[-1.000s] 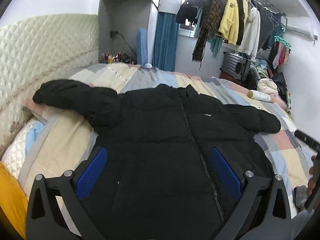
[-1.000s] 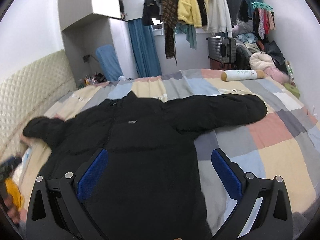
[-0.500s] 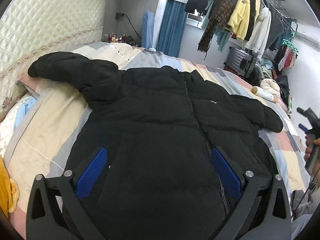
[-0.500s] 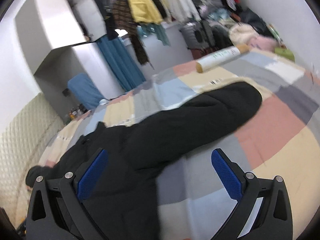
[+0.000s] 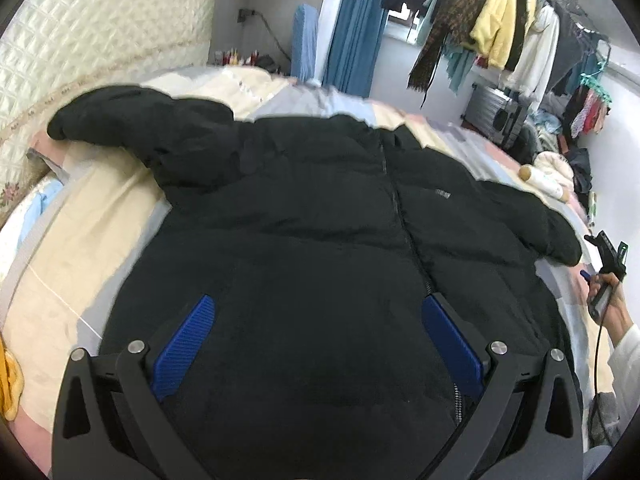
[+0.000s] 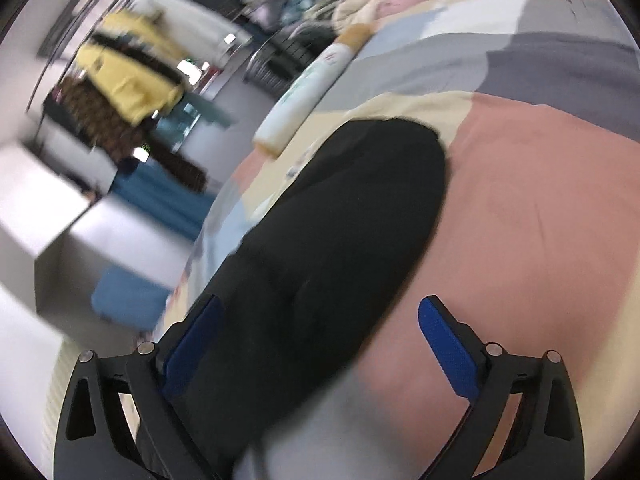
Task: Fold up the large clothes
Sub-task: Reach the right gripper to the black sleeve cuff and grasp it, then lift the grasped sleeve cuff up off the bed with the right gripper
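A black puffer jacket (image 5: pixel 320 216) lies flat, front up and zipped, on the patchwork bed cover (image 5: pixel 80 208), both sleeves spread out. My left gripper (image 5: pixel 316 320) is open and empty, hovering over the jacket's lower body. My right gripper (image 6: pixel 320 320) is open and empty, tilted, over the jacket's right sleeve (image 6: pixel 348 216), whose cuff end points away from me. The right gripper also shows in the left wrist view (image 5: pixel 610 256), held in a hand past the sleeve cuff. The right wrist view is blurred.
A quilted headboard (image 5: pixel 80 40) runs along the left. A white roll-shaped cushion (image 6: pixel 304 92) lies on the bed beyond the sleeve. A rack of hanging clothes (image 5: pixel 500 32) and a suitcase (image 5: pixel 496 112) stand at the far side.
My right gripper has swung right and come down close over the right sleeve, tilting as it went. My left gripper has moved lower and closer over the jacket body.
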`<action>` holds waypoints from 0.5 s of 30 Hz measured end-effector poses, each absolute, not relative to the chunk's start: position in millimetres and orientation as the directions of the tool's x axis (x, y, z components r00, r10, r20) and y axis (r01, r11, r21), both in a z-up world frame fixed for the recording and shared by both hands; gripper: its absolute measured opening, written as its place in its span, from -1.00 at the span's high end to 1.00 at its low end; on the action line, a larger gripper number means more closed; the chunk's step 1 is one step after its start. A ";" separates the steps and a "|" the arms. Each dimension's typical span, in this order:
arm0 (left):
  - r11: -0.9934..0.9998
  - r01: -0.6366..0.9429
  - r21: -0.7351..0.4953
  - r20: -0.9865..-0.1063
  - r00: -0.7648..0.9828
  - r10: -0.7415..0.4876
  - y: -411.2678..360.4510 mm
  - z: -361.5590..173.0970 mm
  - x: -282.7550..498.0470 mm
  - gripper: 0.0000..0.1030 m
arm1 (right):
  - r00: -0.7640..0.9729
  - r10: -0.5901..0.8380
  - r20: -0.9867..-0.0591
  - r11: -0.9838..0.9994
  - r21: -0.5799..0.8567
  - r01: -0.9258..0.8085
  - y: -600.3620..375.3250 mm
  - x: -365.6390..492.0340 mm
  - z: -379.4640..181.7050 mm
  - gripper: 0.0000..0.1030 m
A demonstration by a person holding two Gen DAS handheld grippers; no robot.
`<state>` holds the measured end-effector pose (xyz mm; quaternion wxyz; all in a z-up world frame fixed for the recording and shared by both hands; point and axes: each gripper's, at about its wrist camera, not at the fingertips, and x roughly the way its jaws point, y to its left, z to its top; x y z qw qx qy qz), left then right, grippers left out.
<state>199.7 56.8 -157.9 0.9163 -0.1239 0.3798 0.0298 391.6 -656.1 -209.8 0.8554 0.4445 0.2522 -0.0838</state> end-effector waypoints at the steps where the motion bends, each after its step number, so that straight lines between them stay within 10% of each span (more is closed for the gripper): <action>1: 0.967 -0.152 -0.205 -0.710 0.703 -0.040 55.5 -161.0 203.6 -1.00 | 0.862 0.062 -0.502 0.572 0.726 0.382 -664.6 396.5 -214.1 -0.90; 15: 0.973 -0.211 -0.092 -0.775 0.628 0.063 38.3 -200.6 252.6 -1.00 | 0.915 -0.004 -0.405 0.571 0.750 0.334 -722.3 467.1 -240.7 -0.22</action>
